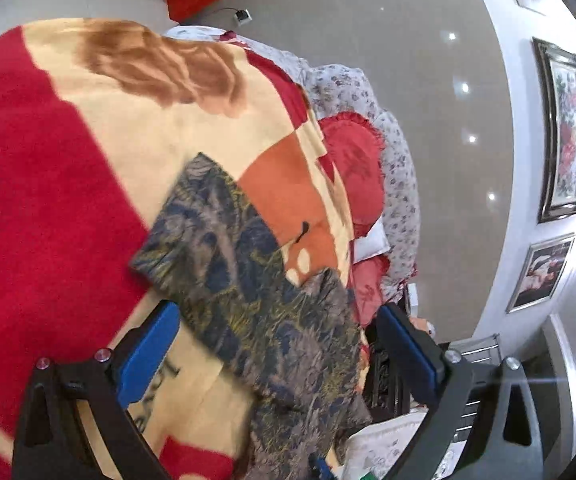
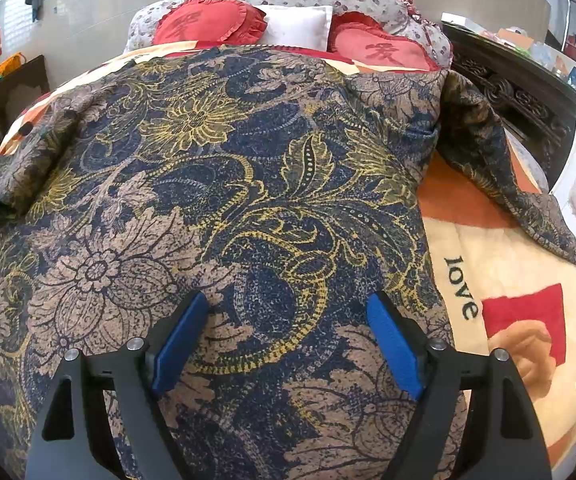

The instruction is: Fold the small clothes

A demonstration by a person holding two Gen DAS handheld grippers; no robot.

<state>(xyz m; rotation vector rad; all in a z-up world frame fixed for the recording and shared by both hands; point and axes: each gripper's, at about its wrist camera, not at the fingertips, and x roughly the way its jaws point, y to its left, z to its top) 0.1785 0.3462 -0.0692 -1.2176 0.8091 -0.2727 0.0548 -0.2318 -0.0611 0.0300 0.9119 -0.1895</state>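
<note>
On bed blanket (image 2: pixel 508 264): patterned garment (image 2: pixel 223 184), pillows (image 2: pixel 207 20).

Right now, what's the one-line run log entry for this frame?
phase: folding | garment: spread on blanket | left gripper: open, empty | right gripper: open above garment

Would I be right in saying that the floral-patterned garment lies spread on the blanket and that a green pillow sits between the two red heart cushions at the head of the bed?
Not quite: the pillow between the two red heart cushions is white, not green, as the right wrist view shows. The floral-patterned garment does lie spread on the blanket.
</note>
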